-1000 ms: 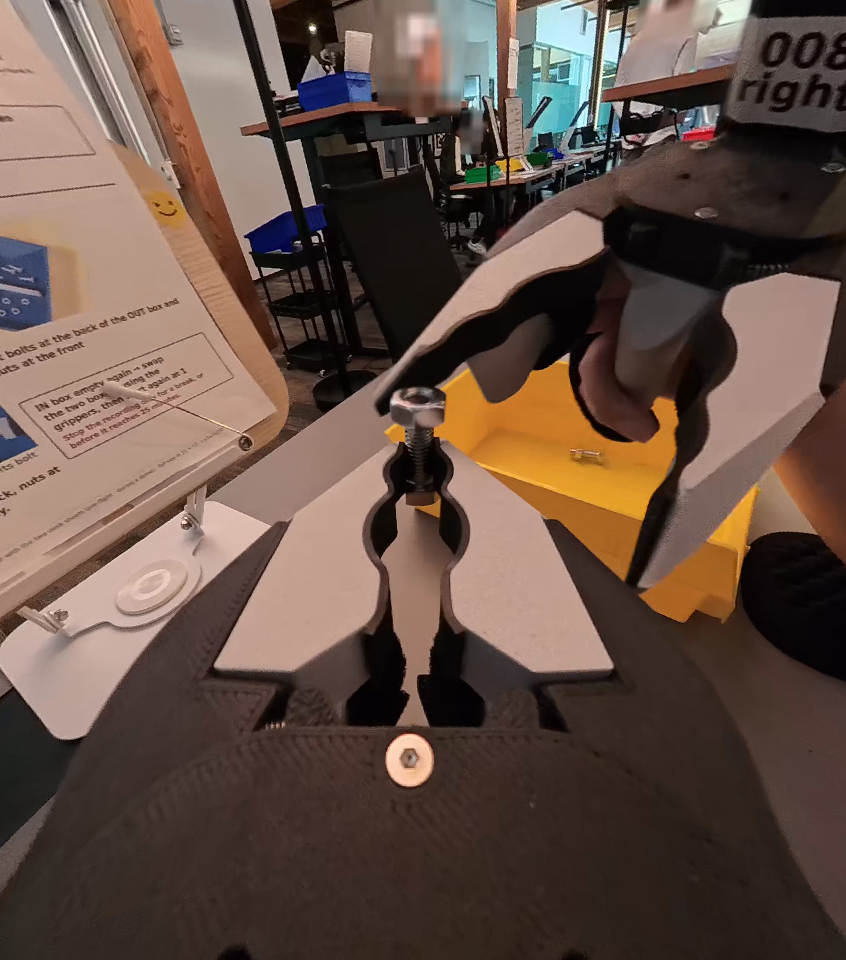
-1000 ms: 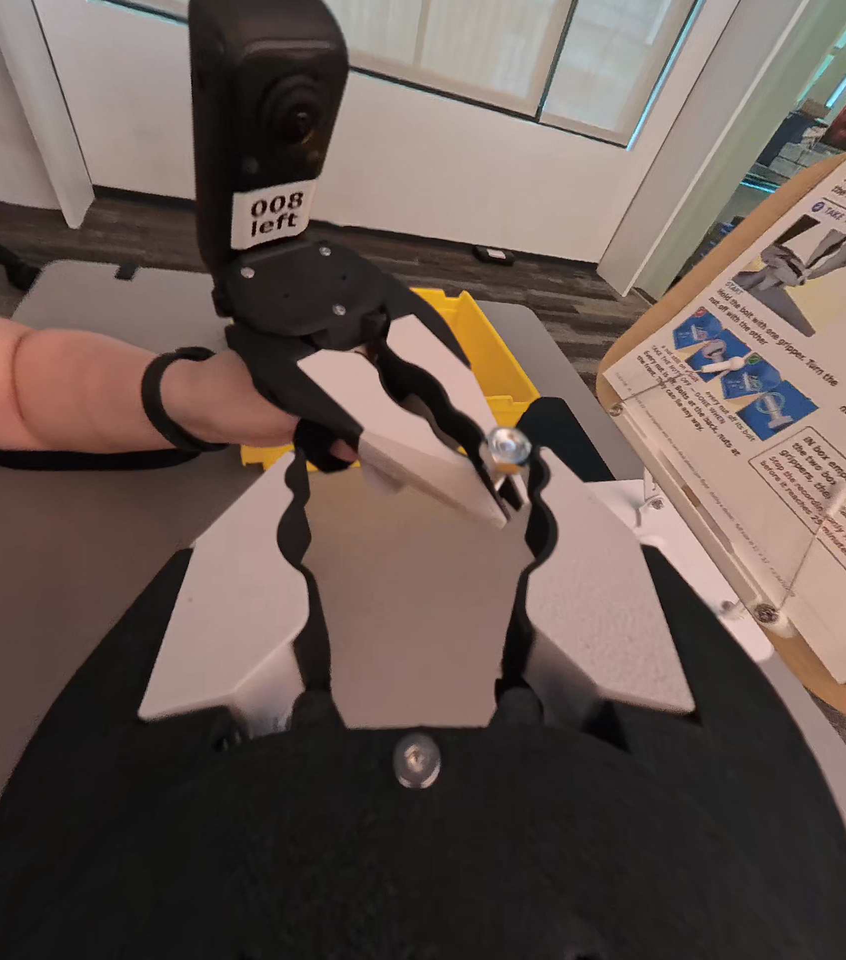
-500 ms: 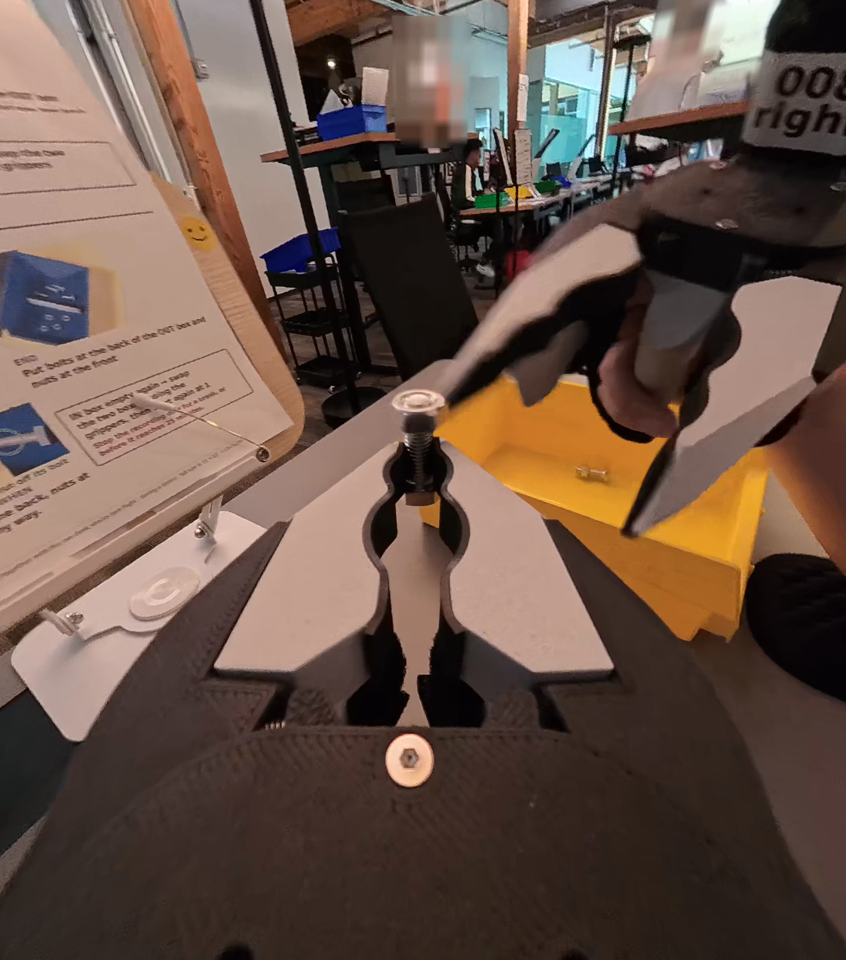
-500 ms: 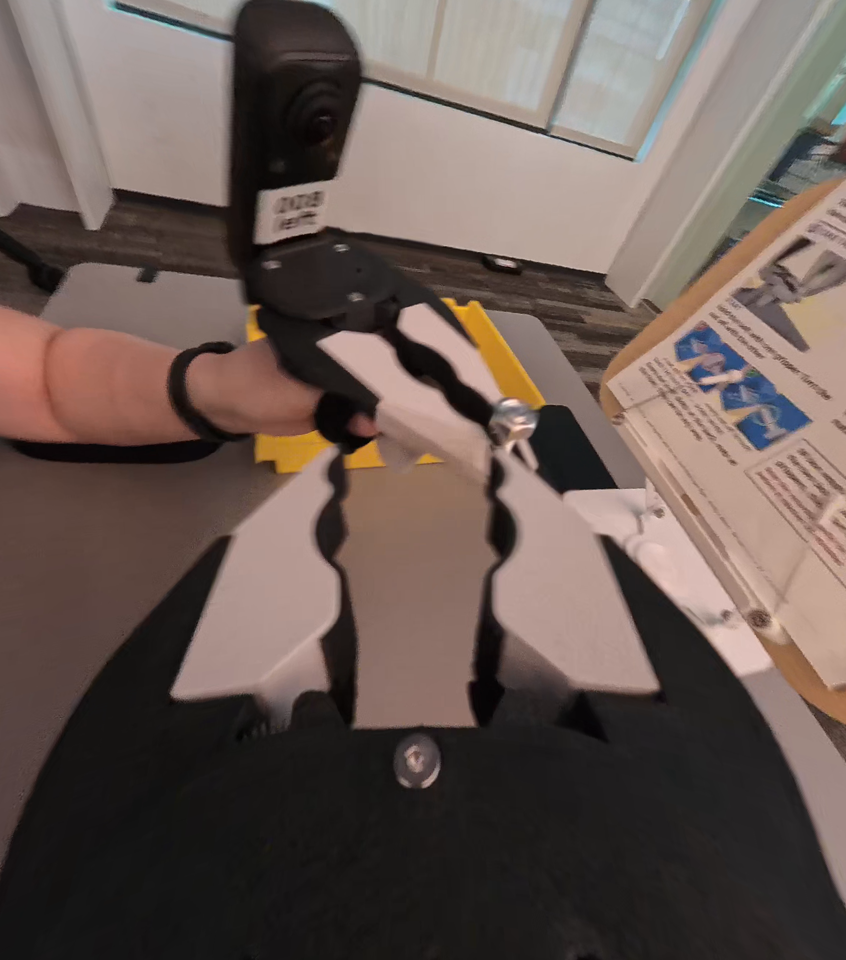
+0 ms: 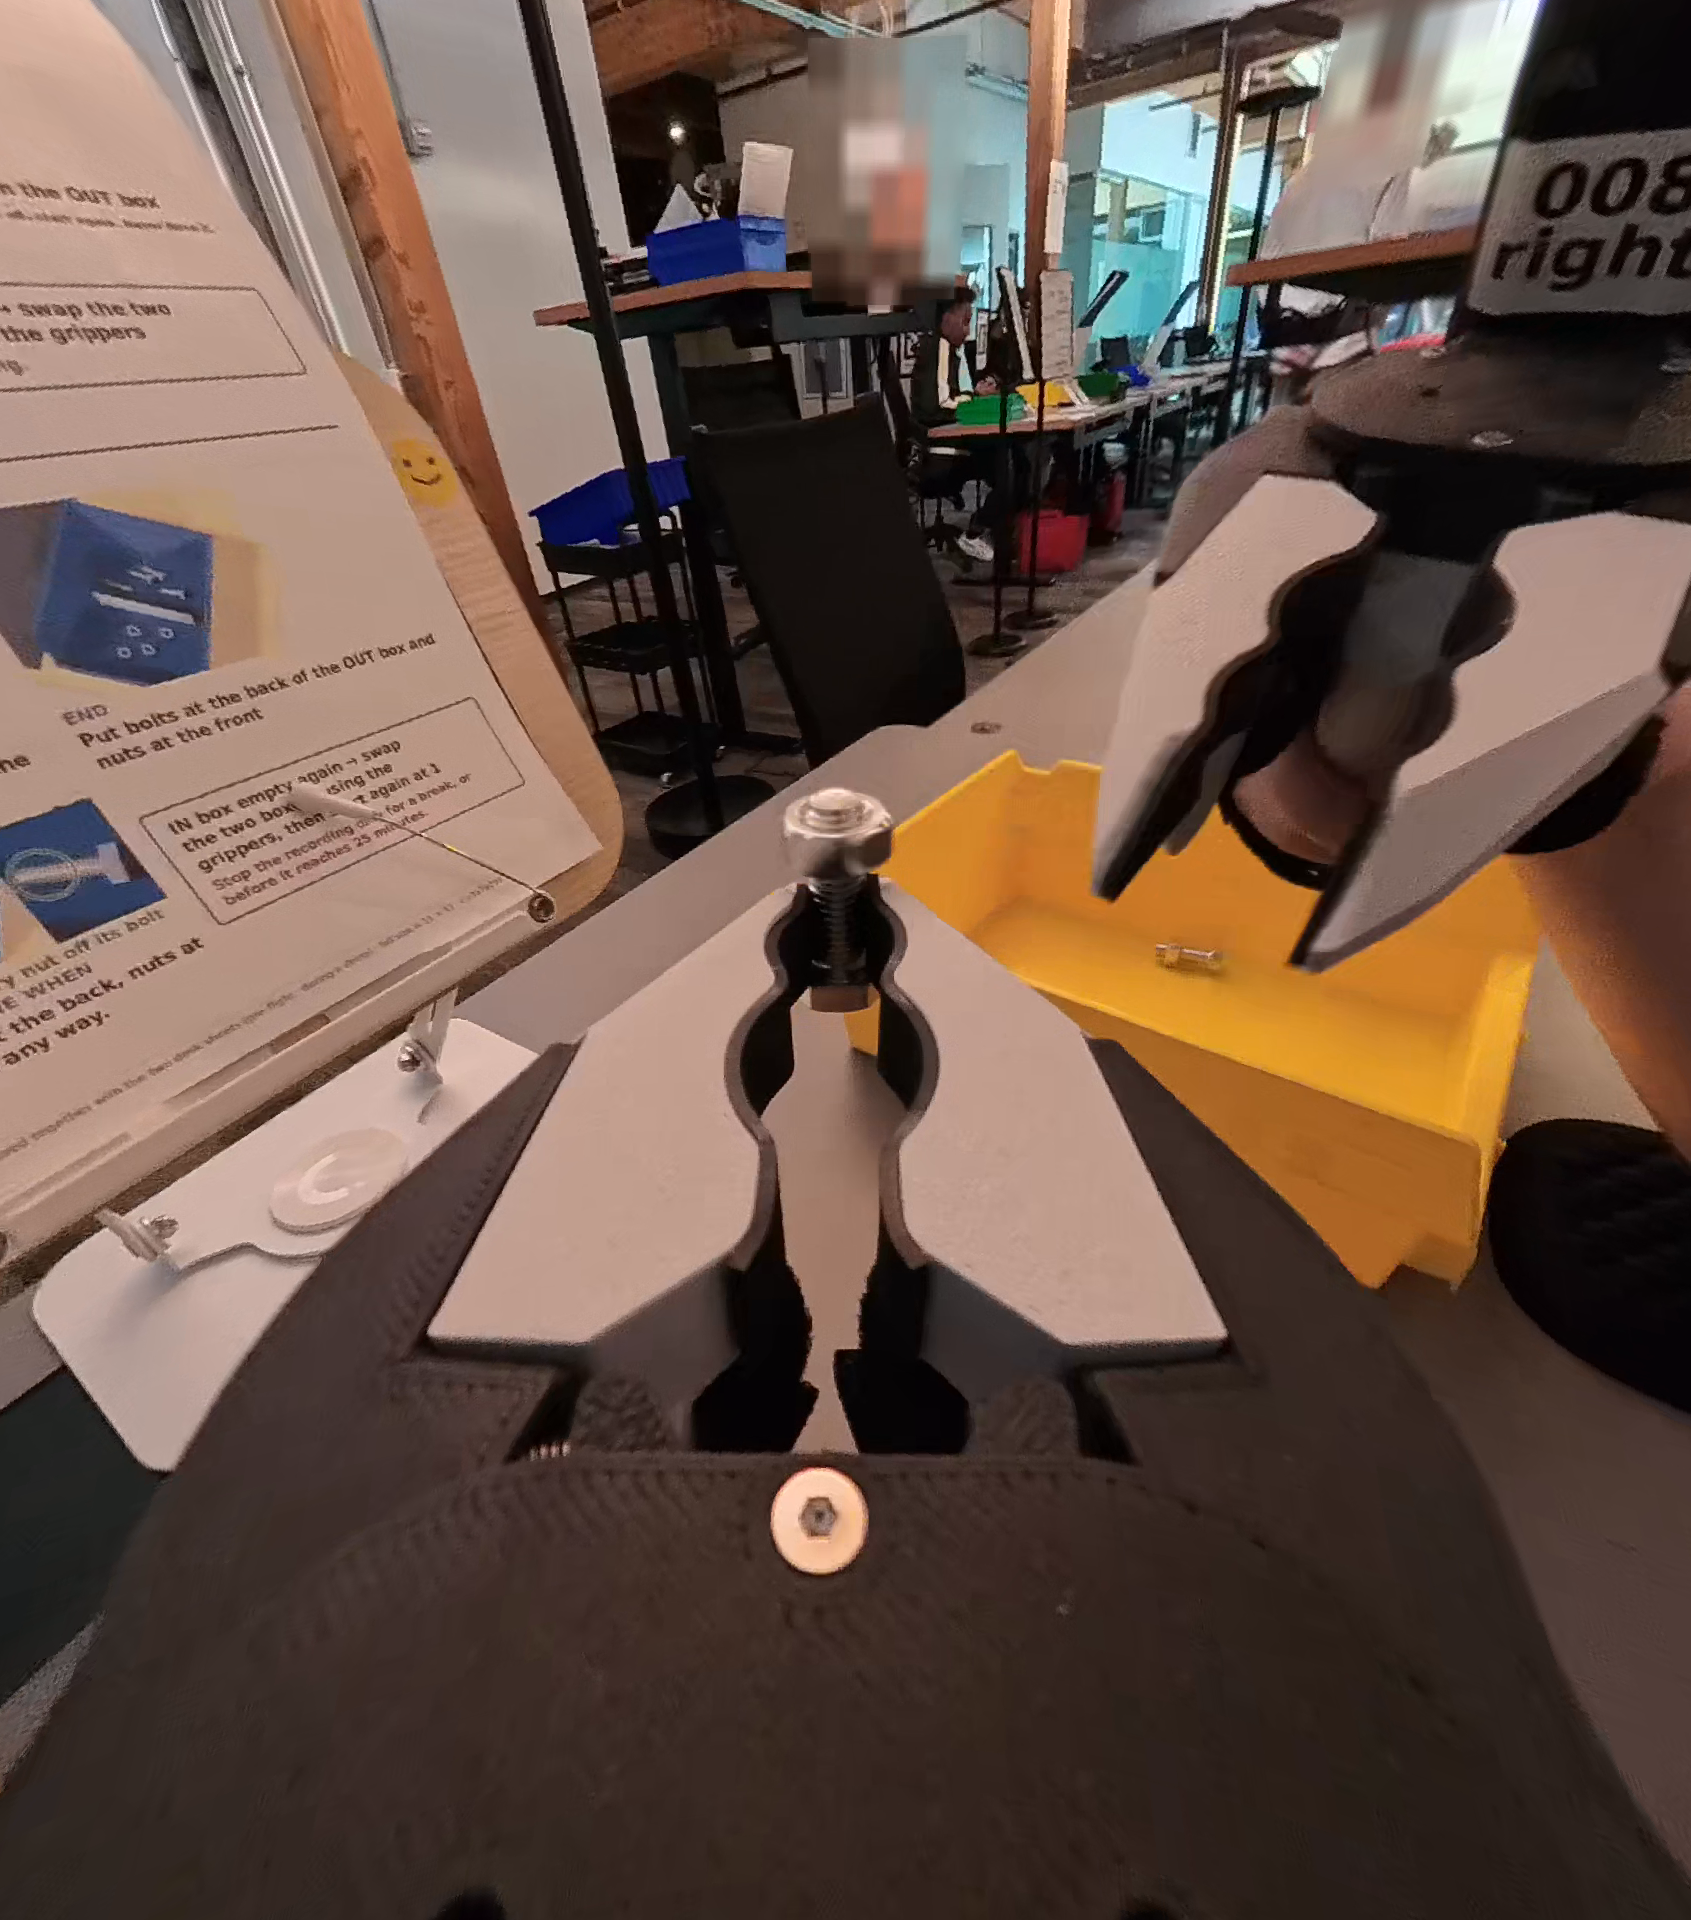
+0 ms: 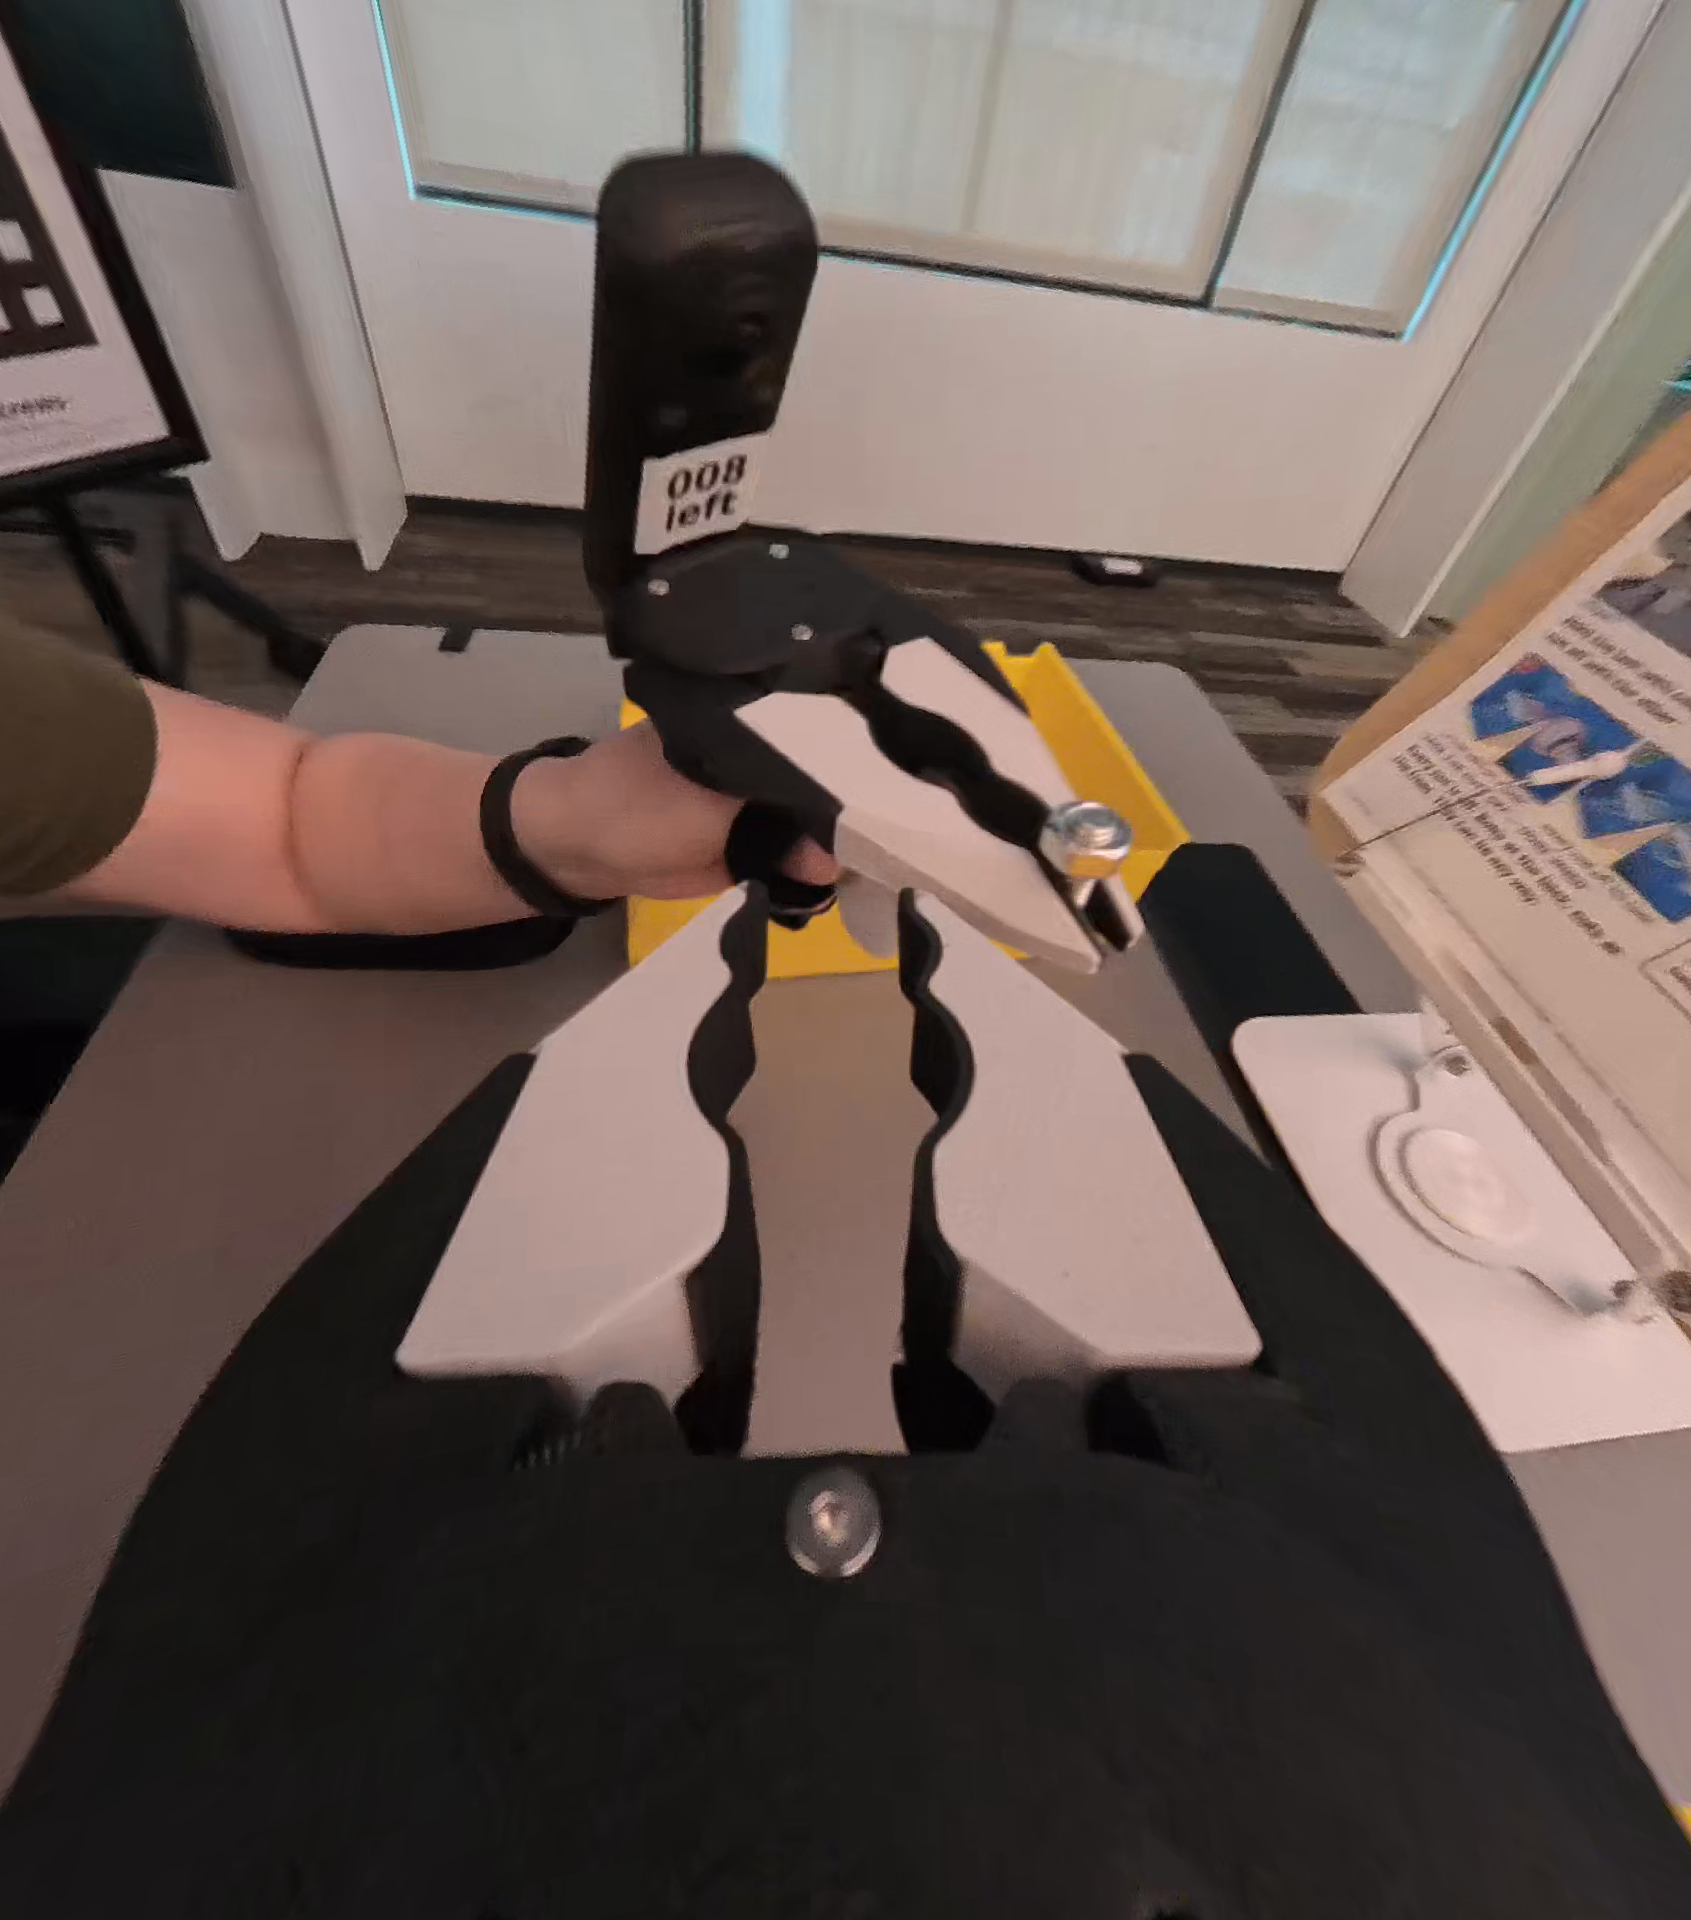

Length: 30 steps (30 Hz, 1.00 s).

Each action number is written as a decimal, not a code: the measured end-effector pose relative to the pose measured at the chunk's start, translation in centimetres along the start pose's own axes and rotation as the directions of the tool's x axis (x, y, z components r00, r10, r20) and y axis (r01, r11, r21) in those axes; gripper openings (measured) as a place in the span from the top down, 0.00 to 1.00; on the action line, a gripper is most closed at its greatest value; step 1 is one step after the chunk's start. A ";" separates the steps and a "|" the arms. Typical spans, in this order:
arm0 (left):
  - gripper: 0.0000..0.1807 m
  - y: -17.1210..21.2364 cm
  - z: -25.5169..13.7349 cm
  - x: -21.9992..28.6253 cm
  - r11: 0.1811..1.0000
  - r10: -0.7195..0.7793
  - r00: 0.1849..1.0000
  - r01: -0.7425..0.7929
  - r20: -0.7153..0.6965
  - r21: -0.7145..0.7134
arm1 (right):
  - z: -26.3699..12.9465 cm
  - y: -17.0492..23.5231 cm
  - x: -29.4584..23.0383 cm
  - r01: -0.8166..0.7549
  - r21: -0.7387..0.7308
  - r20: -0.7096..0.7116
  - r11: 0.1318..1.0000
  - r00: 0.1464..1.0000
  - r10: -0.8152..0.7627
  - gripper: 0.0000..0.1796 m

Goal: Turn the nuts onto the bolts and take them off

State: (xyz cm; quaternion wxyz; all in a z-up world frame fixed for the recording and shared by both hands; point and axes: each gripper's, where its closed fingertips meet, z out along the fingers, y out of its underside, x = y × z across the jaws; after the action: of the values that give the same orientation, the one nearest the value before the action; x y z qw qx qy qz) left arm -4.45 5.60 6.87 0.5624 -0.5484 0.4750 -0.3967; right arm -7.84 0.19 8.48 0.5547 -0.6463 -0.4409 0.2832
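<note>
In the left wrist view my left gripper (image 5: 833,971) is shut on a steel bolt (image 5: 830,920) held upright, head down between the fingertips. A hex nut (image 5: 836,831) sits at the top of its thread. My right gripper (image 5: 1220,914) hangs to the right over the yellow bin (image 5: 1288,1091), clear of the nut, its jaws apart and empty. In the right wrist view my right gripper (image 6: 825,914) is open with a narrow gap. The left gripper (image 6: 1080,925) is ahead and slightly right of it, holding the bolt with the nut (image 6: 1088,831).
One bolt with a nut (image 5: 1186,956) lies in the yellow bin. An instruction board (image 5: 197,623) on a white base plate (image 5: 197,1299) stands along the table's side. A black pad (image 5: 1651,1247) lies beside the bin. A person's forearm (image 6: 353,821) reaches in from the left. One gripper's finger ends stand about 6 cm off the other's.
My right gripper has drawn back from the nut, off to the right over the bin, and its jaws have narrowed. The left gripper still holds the bolt upright.
</note>
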 end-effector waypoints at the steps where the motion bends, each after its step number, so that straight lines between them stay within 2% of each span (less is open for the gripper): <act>1: 0.96 -0.1 -0.1 -0.1 1.000 -0.013 1.000 0.013 -0.006 0.005 | -0.2 -0.5 0.6 -0.004 0.021 -0.043 1.000 0.999 0.005 0.86; 3: 0.96 -0.2 -0.1 0.1 1.000 -0.013 1.000 0.013 -0.019 0.007 | -0.4 -0.9 1.9 -0.007 0.050 -0.121 0.999 0.993 0.013 0.77; 5: 0.96 0.0 0.2 0.8 1.000 0.010 0.999 -0.010 -0.034 -0.002 | -0.1 -0.5 2.5 -0.019 0.046 -0.140 0.999 0.990 0.026 0.68; 10: 0.96 0.3 0.5 1.5 0.999 0.046 0.998 -0.047 -0.040 -0.016 | 0.9 0.4 2.0 -0.039 0.005 -0.099 0.999 0.994 0.039 0.63; 11: 0.96 0.3 0.4 1.2 0.999 0.040 0.999 -0.041 -0.033 -0.016 | 0.8 0.5 1.9 -0.014 -0.004 -0.104 1.000 0.995 0.014 0.63; 13: 0.96 0.0 0.1 0.3 1.000 0.016 1.000 -0.016 -0.005 -0.003 | 0.3 0.3 0.4 0.040 -0.010 -0.031 0.999 0.999 -0.041 0.84; 17: 0.96 -0.1 -0.2 -0.5 1.000 -0.008 1.000 0.008 -0.002 0.006 | -0.2 -0.2 1.0 0.004 0.004 -0.072 1.000 0.997 -0.003 0.83; 20: 0.96 0.3 -0.1 -0.7 1.000 0.004 1.000 -0.004 0.006 -0.008 | 0.0 1.0 2.0 -0.017 -0.053 -0.113 0.998 0.994 0.011 0.77; 25: 0.96 1.0 0.3 -0.7 1.000 -0.008 1.000 0.008 0.001 -0.026 | 0.3 2.6 3.1 -0.026 -0.126 -0.166 0.992 0.986 0.004 0.74; 30: 0.96 2.0 0.9 -0.5 0.998 -0.020 1.000 0.019 -0.013 -0.052 | 0.5 1.8 3.7 -0.017 -0.068 -0.188 0.998 0.982 0.004 0.73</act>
State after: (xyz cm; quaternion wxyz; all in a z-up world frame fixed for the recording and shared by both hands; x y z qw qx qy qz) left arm -3.86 6.50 4.86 0.5407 -0.5647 0.4837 -0.3935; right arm -6.14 3.67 7.06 0.5694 -0.6914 -0.3927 0.2087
